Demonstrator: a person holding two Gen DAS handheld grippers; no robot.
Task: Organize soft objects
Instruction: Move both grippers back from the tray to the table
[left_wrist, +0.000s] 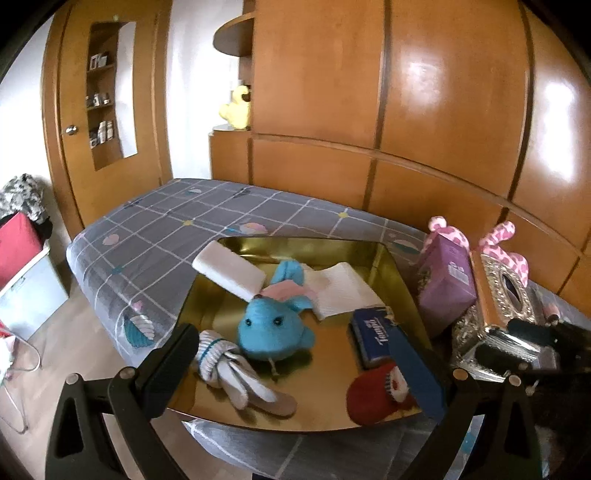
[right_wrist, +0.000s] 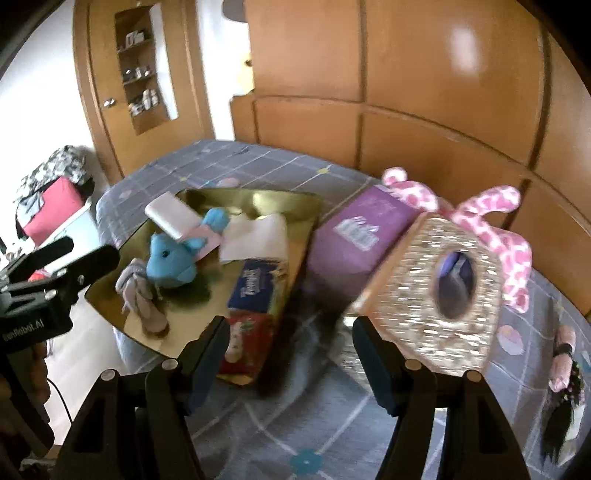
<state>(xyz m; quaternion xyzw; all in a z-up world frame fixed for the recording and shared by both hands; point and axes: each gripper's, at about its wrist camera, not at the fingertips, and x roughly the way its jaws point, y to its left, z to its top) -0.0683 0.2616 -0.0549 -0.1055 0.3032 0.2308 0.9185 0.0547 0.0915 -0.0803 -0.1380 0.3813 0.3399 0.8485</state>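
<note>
Left wrist view: left gripper (left_wrist: 299, 365) — jaws apart, empty, over the shiny gold metal tray (left_wrist: 391, 269); blue plush toy (left_wrist: 273, 332) at centre; dark blue "Tempo" tissue pack (left_wrist: 373, 336) at 3 o'clock.
Right wrist view: right gripper (right_wrist: 291, 354) — jaws spread, nothing clamped; glittery gold tissue box (right_wrist: 436, 291) at 2 o'clock; purple tissue pack (right_wrist: 351, 240) at 12, writing illegible.

You are looking at a tray (left_wrist: 388, 266) lying on the bed (left_wrist: 155, 221). A plush toy (left_wrist: 273, 328) is sitting in the tray, and a tissue box (right_wrist: 439, 295) is standing right of it.

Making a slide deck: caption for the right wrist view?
Open right gripper above the bed, between gold tray of soft toys and glittery tissue box.
</note>
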